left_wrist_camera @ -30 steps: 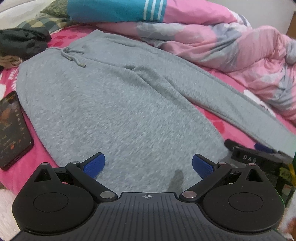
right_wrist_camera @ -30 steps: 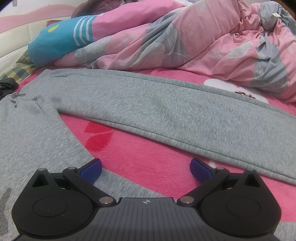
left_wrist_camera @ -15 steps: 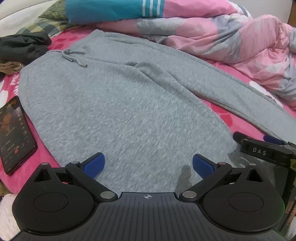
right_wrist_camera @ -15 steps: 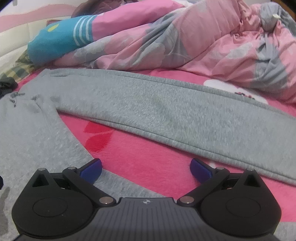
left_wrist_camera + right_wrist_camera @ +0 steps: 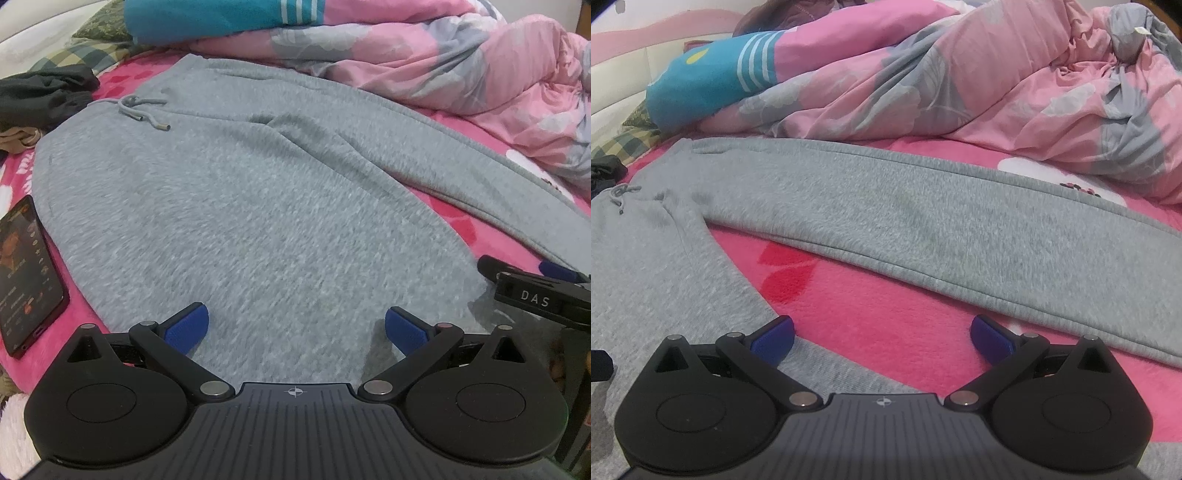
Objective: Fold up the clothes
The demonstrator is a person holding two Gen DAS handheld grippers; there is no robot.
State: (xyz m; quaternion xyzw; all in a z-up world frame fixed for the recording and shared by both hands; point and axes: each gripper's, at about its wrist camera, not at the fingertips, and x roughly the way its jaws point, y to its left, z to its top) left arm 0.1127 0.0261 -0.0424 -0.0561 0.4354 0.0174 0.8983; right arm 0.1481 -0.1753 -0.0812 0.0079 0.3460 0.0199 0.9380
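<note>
Grey sweatpants lie flat on a pink bed cover, waistband and drawstring at the far left. One leg runs toward me, the other leg stretches off to the right. My left gripper is open just above the near leg, nothing between its blue pads. My right gripper is open too, low over the pink cover between the two legs, its left pad at the near leg's edge. The right gripper also shows at the right edge of the left wrist view.
A phone with a lit screen lies on the cover left of the pants. Dark clothes are heaped at the far left. A bunched pink and grey duvet and a teal striped cloth line the far side.
The left gripper has drifted forward and left over the near leg, so the waistband now sits more central. The right gripper has barely shifted. Both stay open.
</note>
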